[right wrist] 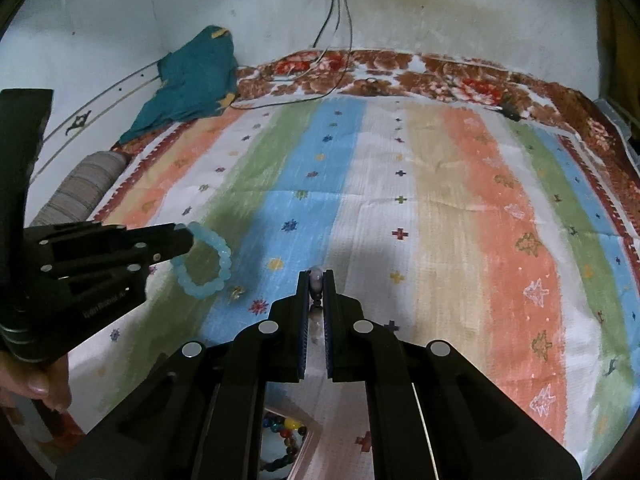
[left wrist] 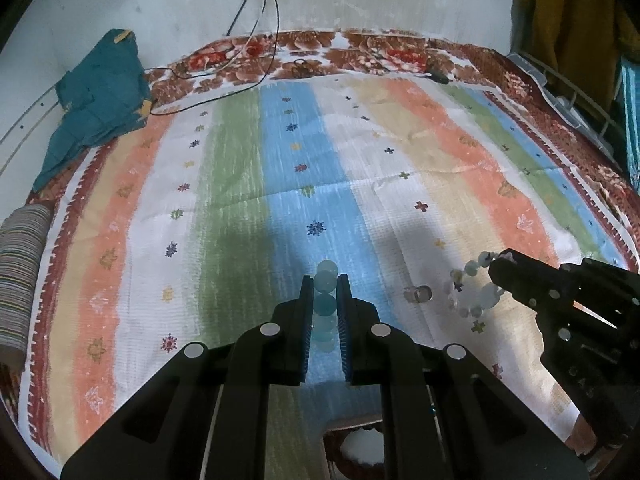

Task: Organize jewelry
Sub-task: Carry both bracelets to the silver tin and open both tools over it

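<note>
Striped bedspread [left wrist: 360, 152] over a bed, stained wall behind. Left claw [left wrist: 325, 300] clamped on blue bracelet [left wrist: 325, 304], loop dangling clear of the cloth, seen from the right wrist at [right wrist: 208, 264]. Right claw [right wrist: 316, 284] pinched shut on pale bracelet [left wrist: 472, 292], gripped by a single bead [right wrist: 316, 278], rest hanging below. Small ring [left wrist: 420, 294] lying on the cloth between the two claws; tiny gold piece [right wrist: 237, 292] nearby, kind unclear.

Risks, as judged: smooth round beads squirting out of the pads if either grip loosens; elastic loops swinging and tangling if claws come together; ring rolling or getting lost in cloth folds. Tray [right wrist: 308, 440] with dark and coloured beads at near edge, mostly hidden under the right claw, so hard to aim a drop there.

Around: teal cloth [left wrist: 100, 96] far left, rolled striped fabric [left wrist: 20, 272] left, cables [left wrist: 256, 40] trailing from the wall at far edge. Nothing blocking the middle.
</note>
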The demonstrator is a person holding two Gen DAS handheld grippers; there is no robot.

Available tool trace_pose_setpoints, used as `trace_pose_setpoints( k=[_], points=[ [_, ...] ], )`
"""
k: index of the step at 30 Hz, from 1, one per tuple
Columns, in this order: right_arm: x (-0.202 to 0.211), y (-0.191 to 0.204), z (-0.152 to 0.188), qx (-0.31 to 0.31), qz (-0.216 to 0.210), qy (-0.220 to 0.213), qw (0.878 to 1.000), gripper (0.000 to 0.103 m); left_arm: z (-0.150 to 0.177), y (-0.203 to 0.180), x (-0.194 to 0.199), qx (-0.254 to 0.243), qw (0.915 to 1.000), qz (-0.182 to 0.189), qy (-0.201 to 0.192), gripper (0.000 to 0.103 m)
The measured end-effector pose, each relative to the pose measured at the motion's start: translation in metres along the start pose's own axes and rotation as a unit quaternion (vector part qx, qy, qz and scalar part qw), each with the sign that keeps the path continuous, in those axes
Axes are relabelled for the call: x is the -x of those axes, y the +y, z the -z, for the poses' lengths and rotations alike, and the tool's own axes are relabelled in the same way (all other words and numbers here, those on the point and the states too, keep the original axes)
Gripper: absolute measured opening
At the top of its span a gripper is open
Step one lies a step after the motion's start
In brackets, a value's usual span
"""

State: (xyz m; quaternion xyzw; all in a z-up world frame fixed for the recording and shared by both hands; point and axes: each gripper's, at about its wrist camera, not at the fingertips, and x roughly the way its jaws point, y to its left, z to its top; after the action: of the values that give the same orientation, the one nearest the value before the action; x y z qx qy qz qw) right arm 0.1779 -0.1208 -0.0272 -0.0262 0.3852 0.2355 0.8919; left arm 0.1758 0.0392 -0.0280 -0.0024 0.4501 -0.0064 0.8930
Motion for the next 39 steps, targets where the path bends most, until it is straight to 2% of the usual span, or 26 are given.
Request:
trace_pose_setpoints(
  k=[8,24,39],
  points=[
    [0.012,0.003,0.006,0.009,0.006,-0.009,1.000,0.008,0.005,-0.010,0.016,-0.020,0.9995,-0.006,-0.024,0.011],
    [0.051,0.017,0.020,0.028,-0.002,-0.069,0.997,0.008,0.021,-0.021,0.060,-0.020,0.9972,0.003,-0.072,0.011],
    [0.075,0.025,0.040,0.034,-0.017,-0.077,0.996,0.008,0.050,-0.026,0.095,-0.008,0.9951,0.012,-0.097,0.011]
  ],
)
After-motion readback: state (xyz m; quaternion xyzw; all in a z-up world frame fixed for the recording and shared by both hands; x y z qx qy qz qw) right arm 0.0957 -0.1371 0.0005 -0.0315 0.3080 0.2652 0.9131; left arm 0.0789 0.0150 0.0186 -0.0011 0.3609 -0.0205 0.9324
